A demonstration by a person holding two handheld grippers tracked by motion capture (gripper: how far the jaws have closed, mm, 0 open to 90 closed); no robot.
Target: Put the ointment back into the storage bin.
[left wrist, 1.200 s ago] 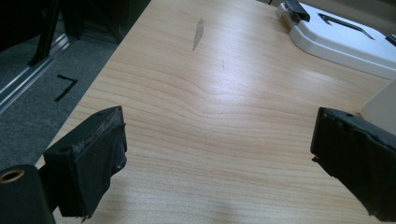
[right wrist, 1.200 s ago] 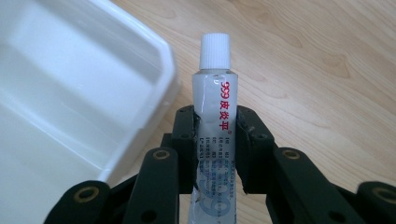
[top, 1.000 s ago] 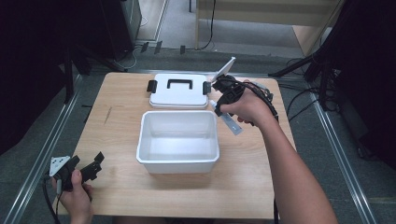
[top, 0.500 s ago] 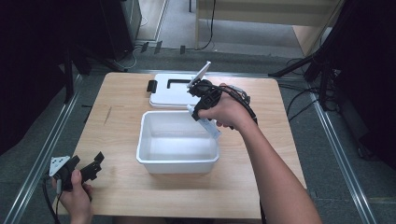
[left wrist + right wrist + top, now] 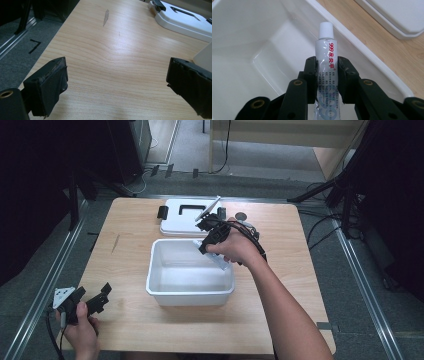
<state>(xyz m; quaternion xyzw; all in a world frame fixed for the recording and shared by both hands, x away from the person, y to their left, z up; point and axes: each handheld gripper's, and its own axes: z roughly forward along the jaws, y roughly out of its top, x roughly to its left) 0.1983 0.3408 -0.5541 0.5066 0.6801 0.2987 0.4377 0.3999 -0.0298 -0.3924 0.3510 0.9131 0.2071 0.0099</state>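
Right gripper [image 5: 326, 75] is clamping a white capped tube [image 5: 327, 60], angling over the white plastic bin [image 5: 165, 287]; left gripper [image 5: 117, 85] is resting spread wide.

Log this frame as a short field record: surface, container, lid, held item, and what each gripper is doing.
surface: wooden table
container: white plastic bin, open, nothing visible inside
lid: white lid with black handle, flat on the table behind the bin
held item: white tube, white cap, red print
right gripper: jaws shut on the tube, cap pointing into the bin, over its far right part
left gripper: jaws wide apart, holding nothing, low over the table near its front left corner
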